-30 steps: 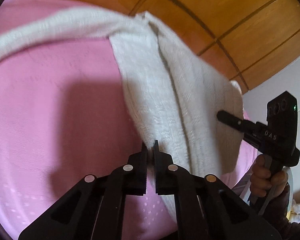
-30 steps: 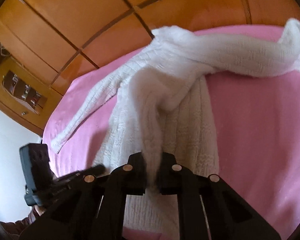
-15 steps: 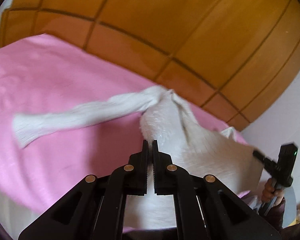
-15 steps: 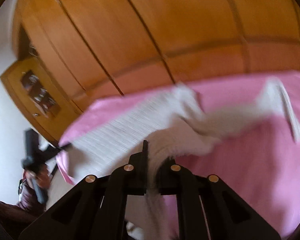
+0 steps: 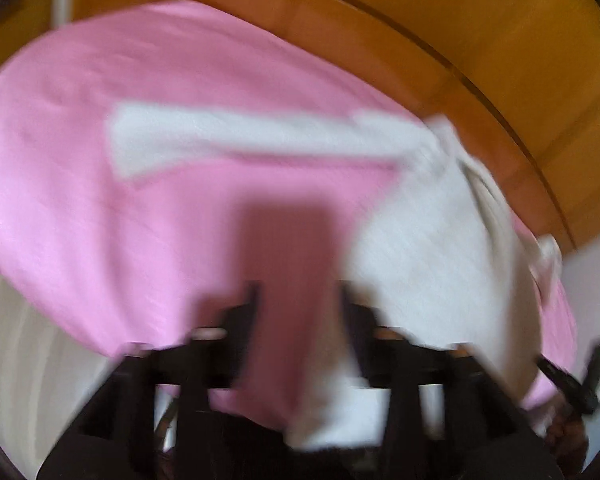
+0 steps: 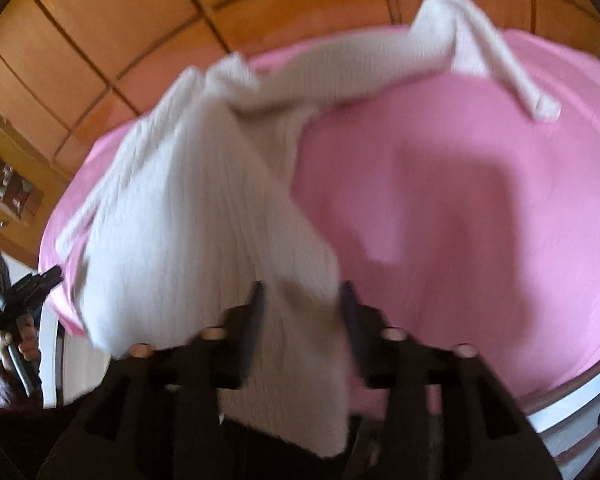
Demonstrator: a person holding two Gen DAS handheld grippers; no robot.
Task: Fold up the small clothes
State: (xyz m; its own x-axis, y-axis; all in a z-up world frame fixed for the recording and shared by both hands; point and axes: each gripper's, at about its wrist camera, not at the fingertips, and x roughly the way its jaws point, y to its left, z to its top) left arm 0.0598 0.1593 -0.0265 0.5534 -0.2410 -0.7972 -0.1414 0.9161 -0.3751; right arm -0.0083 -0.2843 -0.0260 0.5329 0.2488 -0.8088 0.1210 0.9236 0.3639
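A white knitted sweater point(image 5: 428, 240) lies spread on the pink bed point(image 5: 100, 160), one sleeve point(image 5: 240, 140) stretched out to the left. My left gripper point(image 5: 298, 300) hangs over the bed's near edge. Its jaws are opening, with only pink sheet between them, and the sweater's hem lies by the right finger. In the right wrist view the sweater point(image 6: 188, 200) runs from the far edge down to my right gripper point(image 6: 302, 296). Those jaws are opening too, and the hem lies loose between them. The other sleeve point(image 6: 460, 40) is bent at the far right. Both views are blurred.
Wooden wardrobe panels point(image 5: 460, 20) stand behind the bed point(image 6: 460, 200). A small wooden shelf nook point(image 6: 4, 184) is at the far left. A hand carries the left gripper point(image 6: 24, 288) past the bed's left edge, and the right gripper point(image 5: 572, 380) shows at the lower right.
Both grippers were shut on the sweater's hem and now stand apart. The sweater has come down flat on the bed, and both grippers have drawn back toward the near edge.
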